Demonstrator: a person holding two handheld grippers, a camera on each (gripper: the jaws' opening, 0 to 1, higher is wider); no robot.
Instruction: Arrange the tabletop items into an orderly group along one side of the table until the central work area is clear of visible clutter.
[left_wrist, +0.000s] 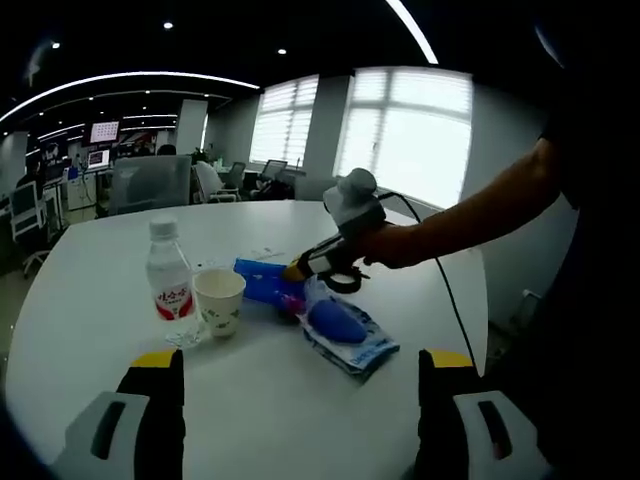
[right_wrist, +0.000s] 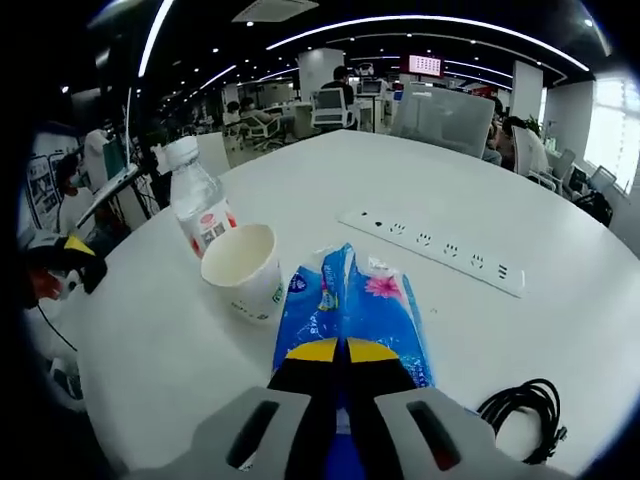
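left gripper view: yellow-tipped jaws of the left tool (left_wrist: 302, 372) stand wide apart at the near bench (left_wrist: 90, 290) edge, holding nothing. beyond them, taking the paper cup (left_wrist: 219, 300) as landmark: a water bottle (left_wrist: 168, 275) stands upright just left of the cup, apparently touching it; a blue tissue pack (left_wrist: 272, 281) lies just right of the cup; a blue item in a clear wrapper (left_wrist: 345, 328) lies farther right and nearer the camera. the right tool (left_wrist: 296, 270), held in a person's hand (left_wrist: 385, 243), meets the tissue pack's right end.

right gripper view: right tool (right_wrist: 340, 352) jaws are closed together on the near end of the tissue pack (right_wrist: 350, 300), which lies flat on the bench (right_wrist: 520, 200). the cup (right_wrist: 245, 270) sits just left of the pack, the bottle (right_wrist: 198, 208) behind and left of the cup, a white power strip (right_wrist: 435, 250) well to the right, a coiled black cable (right_wrist: 525, 408) right and nearer. the left tool (right_wrist: 68, 262) shows far left of the cup.

risk, as judgement: the grip is on a soft end only, so the pack may slip out; swinging it leftward could topple the light, open cup or nudge the bottle.
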